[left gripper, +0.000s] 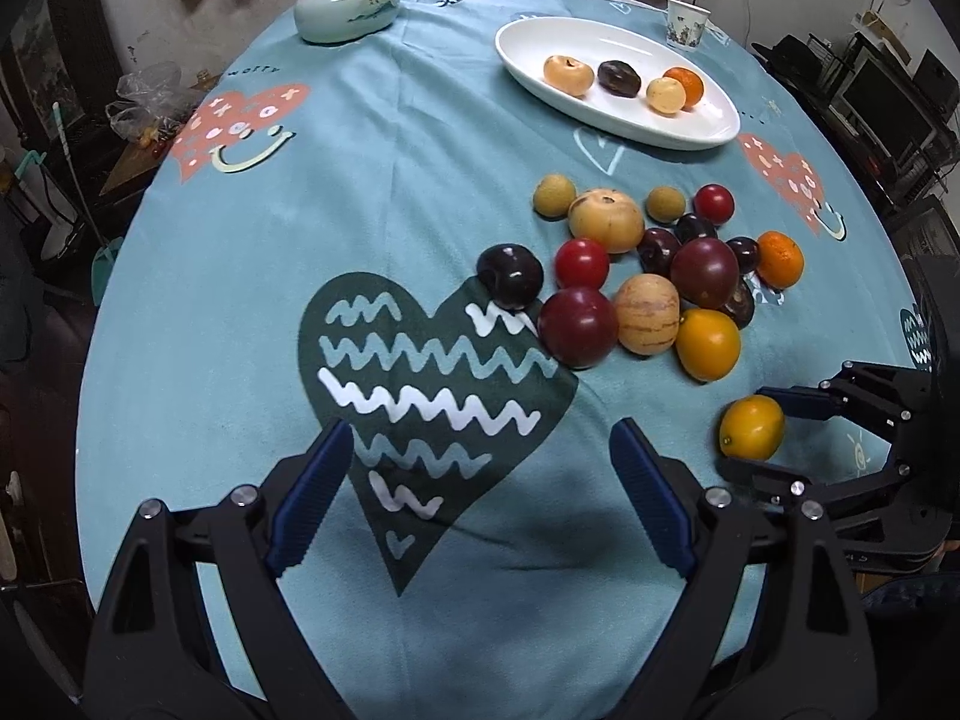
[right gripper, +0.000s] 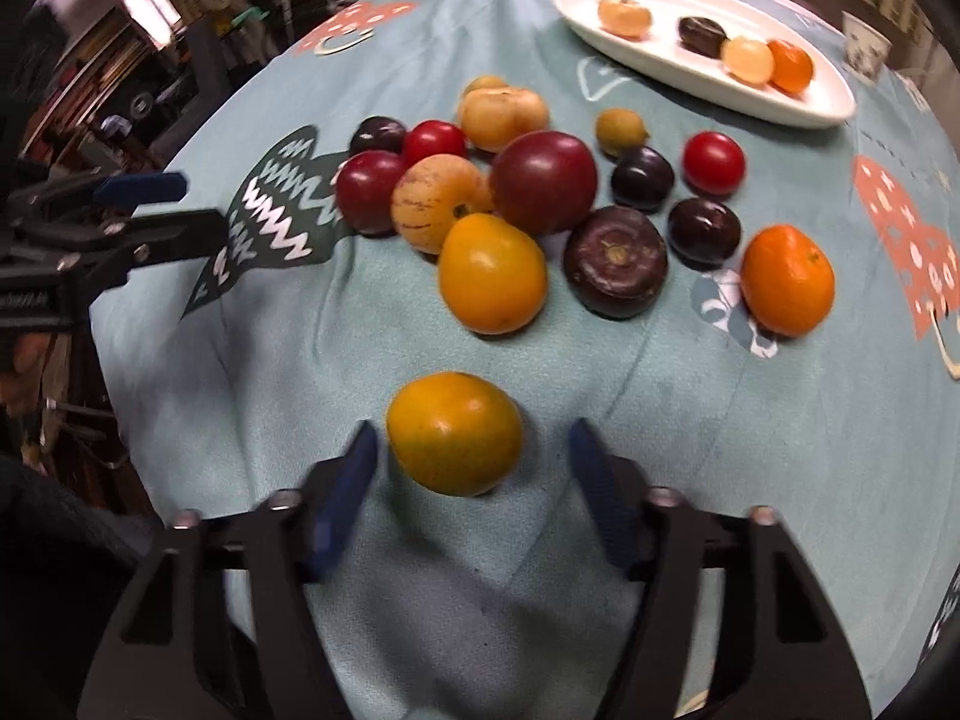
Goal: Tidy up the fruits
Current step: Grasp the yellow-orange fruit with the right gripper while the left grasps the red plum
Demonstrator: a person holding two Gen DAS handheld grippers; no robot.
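Observation:
A pile of fruits [left gripper: 654, 276] lies on the teal tablecloth: red, dark purple, tan and orange ones. A white oval plate [left gripper: 612, 81] at the back holds several fruits; it also shows in the right wrist view [right gripper: 708, 54]. My right gripper [right gripper: 471, 444] is open, its fingers either side of a yellow-orange fruit [right gripper: 454, 433] lying apart from the pile, not touching it. The same fruit [left gripper: 751, 426] shows in the left wrist view between the right gripper's fingers [left gripper: 750, 429]. My left gripper [left gripper: 480, 444] is open and empty over the dark heart print.
A pale green lidded jar [left gripper: 345, 5] stands at the far left of the table. A paper cup [left gripper: 686, 23] stands behind the plate. The round table's edge curves close on both sides, with clutter and furniture beyond.

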